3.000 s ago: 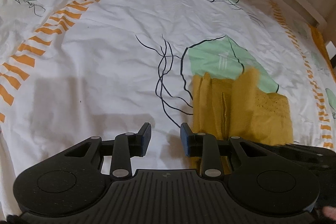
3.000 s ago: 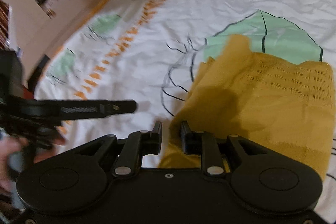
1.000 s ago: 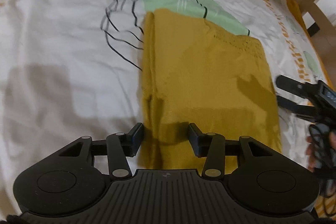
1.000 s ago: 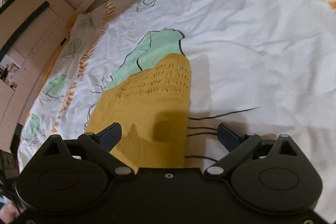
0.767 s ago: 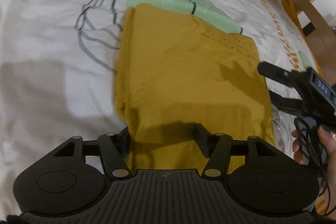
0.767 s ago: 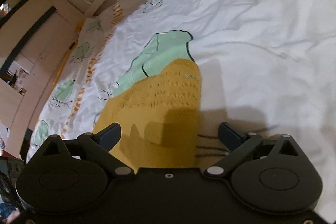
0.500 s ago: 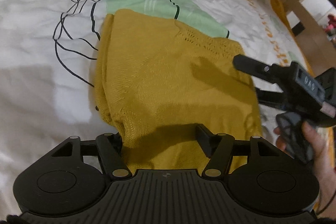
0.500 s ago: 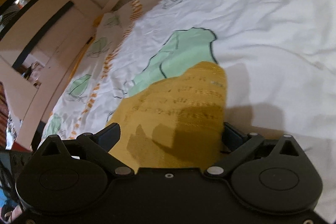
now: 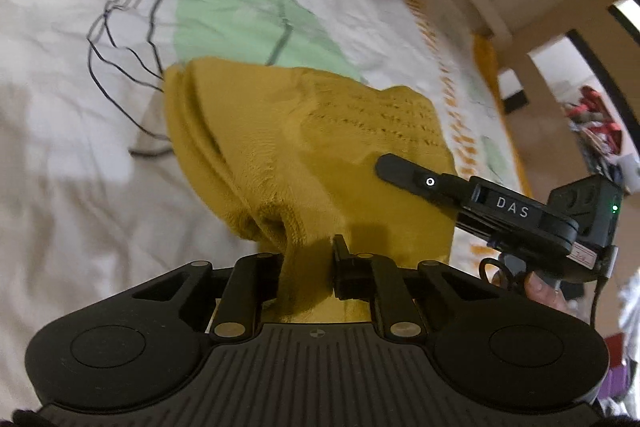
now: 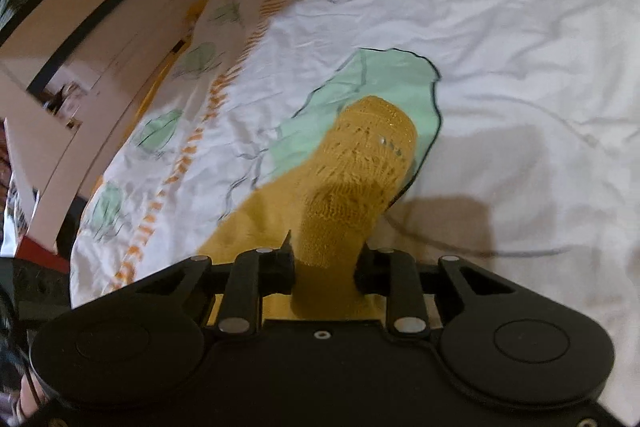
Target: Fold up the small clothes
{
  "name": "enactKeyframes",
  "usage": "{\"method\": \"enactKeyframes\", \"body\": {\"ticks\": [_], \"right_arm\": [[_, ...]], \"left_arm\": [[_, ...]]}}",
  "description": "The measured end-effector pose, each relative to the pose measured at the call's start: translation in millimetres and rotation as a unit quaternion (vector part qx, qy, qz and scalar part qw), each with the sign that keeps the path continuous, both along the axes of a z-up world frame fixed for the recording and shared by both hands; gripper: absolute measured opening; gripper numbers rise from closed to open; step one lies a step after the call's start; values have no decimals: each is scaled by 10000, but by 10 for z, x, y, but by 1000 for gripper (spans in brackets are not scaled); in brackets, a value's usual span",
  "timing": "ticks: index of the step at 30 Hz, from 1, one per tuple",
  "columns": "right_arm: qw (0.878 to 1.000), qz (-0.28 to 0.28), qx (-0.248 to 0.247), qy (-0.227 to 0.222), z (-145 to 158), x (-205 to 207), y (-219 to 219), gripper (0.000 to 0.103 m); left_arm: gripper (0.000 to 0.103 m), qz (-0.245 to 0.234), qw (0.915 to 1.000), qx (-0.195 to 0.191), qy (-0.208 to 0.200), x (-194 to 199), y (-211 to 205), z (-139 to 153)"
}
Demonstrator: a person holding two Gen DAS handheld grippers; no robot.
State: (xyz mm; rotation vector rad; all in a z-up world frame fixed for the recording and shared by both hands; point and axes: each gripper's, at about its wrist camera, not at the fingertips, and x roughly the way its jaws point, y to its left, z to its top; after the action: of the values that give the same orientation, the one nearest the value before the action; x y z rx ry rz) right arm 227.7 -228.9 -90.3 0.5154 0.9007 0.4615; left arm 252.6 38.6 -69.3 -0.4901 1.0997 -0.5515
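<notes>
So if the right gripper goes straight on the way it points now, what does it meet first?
The yellow knit garment itself: the right gripper is closing on a bunched edge of it, and the fabric stretches ahead. Beyond it lies the white printed bedsheet, probably at the green leaf print; depth is unclear.

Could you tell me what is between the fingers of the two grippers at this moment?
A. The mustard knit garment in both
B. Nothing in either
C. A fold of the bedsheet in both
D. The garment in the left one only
A: the left gripper has its jaws closing on a bunched near corner of the mustard knit garment, and the right gripper likewise pinches a gathered column of the same knit, above the printed bedsheet.
</notes>
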Motion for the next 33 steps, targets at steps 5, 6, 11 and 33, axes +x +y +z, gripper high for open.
{"method": "enactKeyframes", "body": {"ticks": [5, 6, 11, 33], "right_arm": [[9999, 91, 30, 120, 264, -487, -94, 36], [9999, 96, 38, 125, 297, -594, -117, 36], [9991, 176, 211, 337, 321, -1156, -222, 37], [9815, -1313, -1370, -266, 191, -2049, -475, 78]], "left_arm": [[15, -328, 9993, 54, -191, -486, -87, 192], [15, -360, 9992, -2, -185, -613, -81, 228], [15, -529, 9984, -12, -224, -1221, -70, 296], [46, 660, 9573, 2378, -1504, -2323, -147, 213]]}}
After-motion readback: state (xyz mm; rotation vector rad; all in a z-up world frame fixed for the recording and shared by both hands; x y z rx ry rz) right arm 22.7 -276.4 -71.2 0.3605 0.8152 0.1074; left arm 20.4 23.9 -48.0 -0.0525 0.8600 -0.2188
